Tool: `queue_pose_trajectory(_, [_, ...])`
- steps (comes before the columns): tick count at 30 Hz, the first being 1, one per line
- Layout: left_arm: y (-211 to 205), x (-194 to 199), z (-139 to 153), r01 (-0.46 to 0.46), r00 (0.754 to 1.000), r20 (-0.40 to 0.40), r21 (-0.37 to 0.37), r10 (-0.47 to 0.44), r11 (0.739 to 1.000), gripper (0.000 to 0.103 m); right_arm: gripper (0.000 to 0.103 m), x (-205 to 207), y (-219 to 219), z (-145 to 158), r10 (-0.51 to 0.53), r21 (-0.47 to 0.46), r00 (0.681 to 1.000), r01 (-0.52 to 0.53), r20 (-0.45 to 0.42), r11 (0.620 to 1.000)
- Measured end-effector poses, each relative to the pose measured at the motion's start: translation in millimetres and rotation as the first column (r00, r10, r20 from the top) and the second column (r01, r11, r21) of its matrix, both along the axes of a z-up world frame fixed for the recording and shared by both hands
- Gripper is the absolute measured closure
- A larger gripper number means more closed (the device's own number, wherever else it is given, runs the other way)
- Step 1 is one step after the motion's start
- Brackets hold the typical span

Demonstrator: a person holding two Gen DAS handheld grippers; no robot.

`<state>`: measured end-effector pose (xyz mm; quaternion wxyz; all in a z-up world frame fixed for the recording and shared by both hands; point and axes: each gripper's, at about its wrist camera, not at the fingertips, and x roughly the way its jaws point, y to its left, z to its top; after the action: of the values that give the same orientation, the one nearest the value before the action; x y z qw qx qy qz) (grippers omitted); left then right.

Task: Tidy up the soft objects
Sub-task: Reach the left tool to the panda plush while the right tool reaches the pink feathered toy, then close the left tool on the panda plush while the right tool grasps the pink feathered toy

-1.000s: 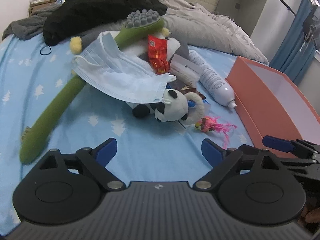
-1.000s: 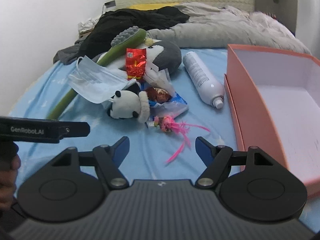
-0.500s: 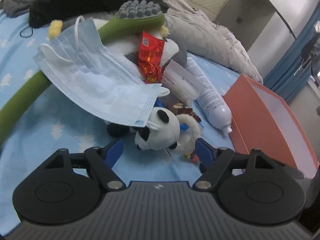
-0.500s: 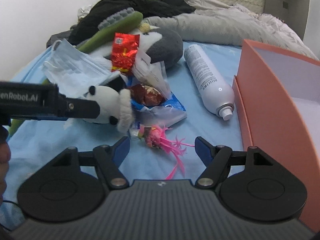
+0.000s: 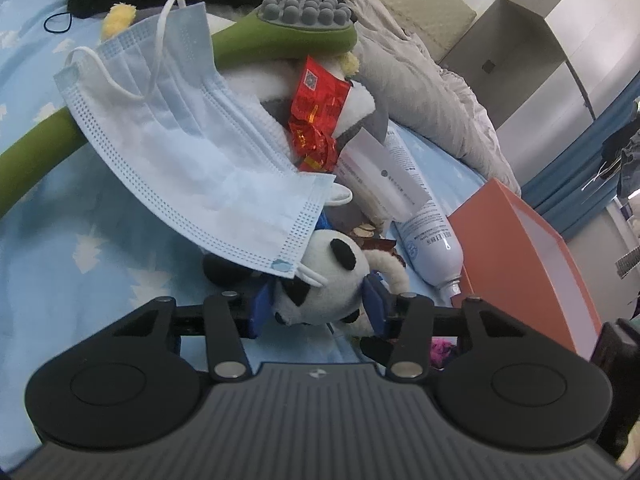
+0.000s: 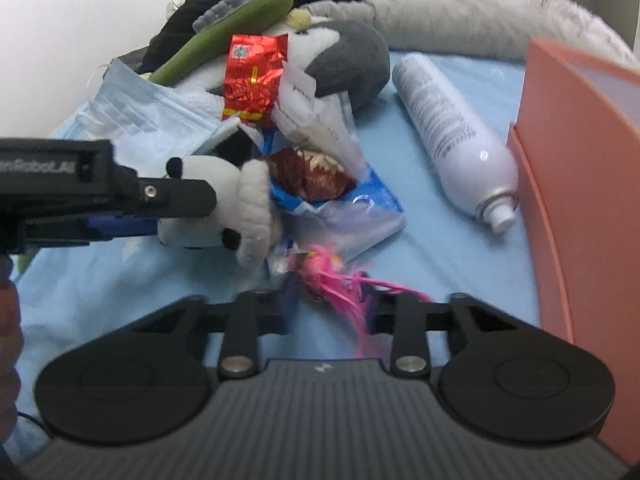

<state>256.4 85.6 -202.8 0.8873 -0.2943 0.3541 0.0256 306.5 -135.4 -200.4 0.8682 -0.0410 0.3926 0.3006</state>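
A small panda plush (image 5: 324, 276) lies on the blue bedsheet under the edge of a blue face mask (image 5: 192, 152). My left gripper (image 5: 318, 304) has its jaws closing, and both blue pads touch the sides of the panda's head. In the right wrist view one of its fingers (image 6: 176, 196) lies across the panda (image 6: 204, 184). A pink feathered toy (image 6: 320, 270) lies just ahead of my right gripper (image 6: 330, 306). Its blurred jaws are closing with the pink feathers between them, and I see no pad pressing on the toy.
The pile behind holds a green knobbed massager (image 5: 280, 40), a grey and white plush (image 6: 348, 64), a red foil packet (image 5: 316, 120) and a torn blue snack bag (image 6: 360, 208). A white spray bottle (image 6: 452, 136) lies beside an open orange box (image 6: 580, 152). Bedding and dark clothes lie further back.
Both grippers have moved forward and down towards the pile. The left jaws have narrowed onto the panda's head. The right jaws have narrowed around the pink toy's feathers.
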Motion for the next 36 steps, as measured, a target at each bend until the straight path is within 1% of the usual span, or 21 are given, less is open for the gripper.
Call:
queue_pose_trajectory(3, [2, -8, 5, 0.009, 1.000, 0.010, 0.011, -0.009, 1.000, 0.050, 0.079, -6, 0, 5, 0.002, 0.007, 1.000, -0.002, 0.015, 1.000])
queue_pose_trajectory(5, [3, -14, 8, 0.020, 1.000, 0.005, 0.006, -0.020, 1.000, 0.050, 0.079, -12, 0, 10, 0.003, 0.005, 1.000, -0.003, 0.019, 1.000])
queue_pose_trajectory(8, [4, -26, 11, 0.046, 0.999, -0.004, -0.004, -0.046, 0.999, 0.050, 0.079, -22, -2, 16, 0.002, 0.001, 1.000, -0.002, 0.014, 1.000])
queue_pose_trajectory(11, [1, -40, 15, 0.081, 0.996, -0.022, 0.009, -0.081, 0.997, 0.050, 0.079, -32, -4, 21, -0.005, -0.003, 1.000, 0.005, 0.005, 1.000])
queue_pose_trajectory(14, [-2, -59, 18, 0.101, 0.994, -0.039, 0.007, -0.101, 0.995, 0.050, 0.079, -44, -7, 24, -0.017, -0.005, 1.000, 0.017, -0.007, 1.000])
queue_pose_trajectory(24, [-16, -118, 14, 0.157, 0.983, -0.095, -0.033, -0.159, 0.987, 0.049, 0.079, -85, -20, 26, -0.061, -0.010, 0.997, 0.061, -0.056, 0.998])
queue_pose_trajectory(29, [-19, -138, 7, 0.145, 0.979, -0.132, -0.082, -0.155, 0.986, 0.049, 0.079, -104, -26, 24, -0.068, -0.023, 0.995, 0.067, -0.078, 0.998])
queue_pose_trajectory(31, [-20, -145, 6, 0.138, 0.978, -0.143, -0.089, -0.150, 0.986, 0.049, 0.079, -110, -28, 22, -0.074, -0.034, 0.994, 0.072, -0.082, 0.997])
queue_pose_trajectory(33, [-21, -148, 5, 0.128, 0.979, -0.149, -0.099, -0.141, 0.987, 0.046, 0.079, -115, -32, 22, -0.079, -0.033, 0.993, 0.076, -0.089, 0.997])
queue_pose_trajectory(35, [-19, -150, 5, 0.109, 0.982, -0.137, -0.146, -0.129, 0.983, 0.032, 0.079, -119, -33, 23, -0.080, -0.036, 0.993, 0.077, -0.085, 0.996])
queue_pose_trajectory(36, [-18, -149, 6, 0.092, 0.984, -0.134, -0.166, -0.114, 0.982, 0.030, 0.079, -121, -34, 23, -0.079, -0.040, 0.994, 0.076, -0.078, 0.996])
